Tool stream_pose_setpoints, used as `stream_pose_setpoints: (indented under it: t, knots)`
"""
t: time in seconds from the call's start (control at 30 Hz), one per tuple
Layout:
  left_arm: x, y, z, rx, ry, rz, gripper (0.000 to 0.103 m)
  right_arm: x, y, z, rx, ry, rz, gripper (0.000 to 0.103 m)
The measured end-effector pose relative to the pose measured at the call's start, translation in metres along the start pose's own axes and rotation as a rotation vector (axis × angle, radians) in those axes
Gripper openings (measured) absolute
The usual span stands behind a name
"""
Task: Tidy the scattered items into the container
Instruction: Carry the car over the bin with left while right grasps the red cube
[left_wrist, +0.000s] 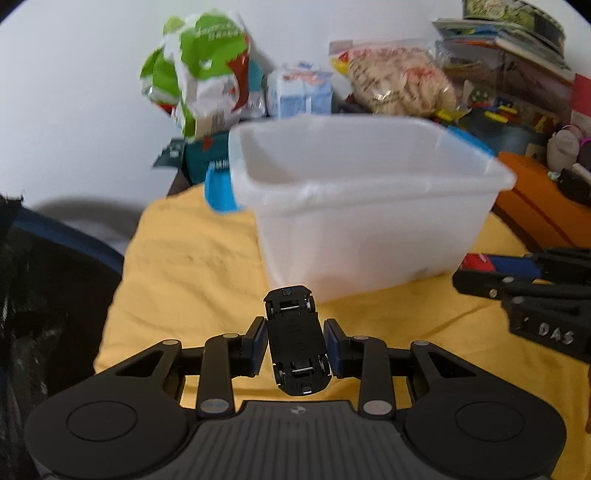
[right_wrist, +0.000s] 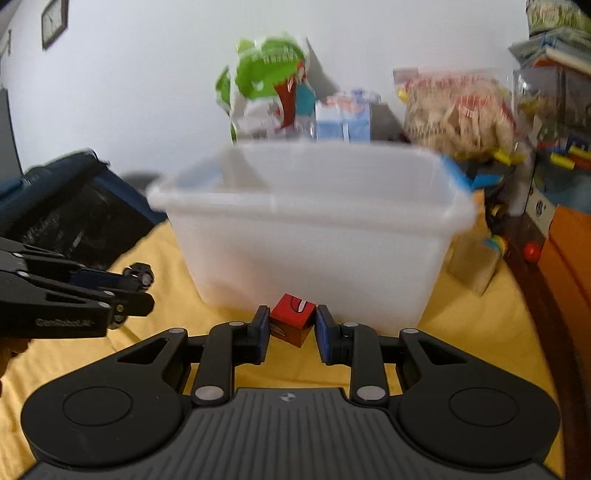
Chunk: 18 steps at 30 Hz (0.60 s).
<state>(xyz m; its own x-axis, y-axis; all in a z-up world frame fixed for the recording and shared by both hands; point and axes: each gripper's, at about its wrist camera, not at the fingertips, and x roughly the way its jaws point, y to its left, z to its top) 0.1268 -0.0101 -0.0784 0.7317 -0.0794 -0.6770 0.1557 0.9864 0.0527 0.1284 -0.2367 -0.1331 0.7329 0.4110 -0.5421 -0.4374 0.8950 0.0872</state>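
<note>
My left gripper is shut on a small black toy car, held upside down with its wheels and chassis showing, above the yellow cloth. A translucent white plastic bin with blue handle clips stands just beyond it. My right gripper is shut on a red and brown cube, lifted in front of the same bin. Each gripper shows in the other's view: the right gripper at the right edge, the left gripper with the car's wheel at the left.
Behind the bin lie a green and white bag, a blue and white carton and a clear bag of pale snacks. Stacked boxes and toys crowd the back right. A dark bag lies left, an orange box right.
</note>
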Motion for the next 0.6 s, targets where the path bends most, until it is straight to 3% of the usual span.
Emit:
stream_pose_setpoints:
  t: [0.23,0.37,0.6]
  knots:
    - [-0.04,-0.012,0.048,0.017,-0.065,0.015,0.037,-0.043,-0.008,0.053,-0.007,-0.094,0.017,0.029]
    - [-0.049,-0.016,0.085,0.001,-0.087,0.01,0.037,-0.047,-0.019,0.088,0.0,-0.124,0.022,0.029]
    - [-0.03,-0.021,0.143,0.012,-0.056,0.012,0.037,-0.019,-0.04,0.133,-0.004,-0.027,0.04,0.029]
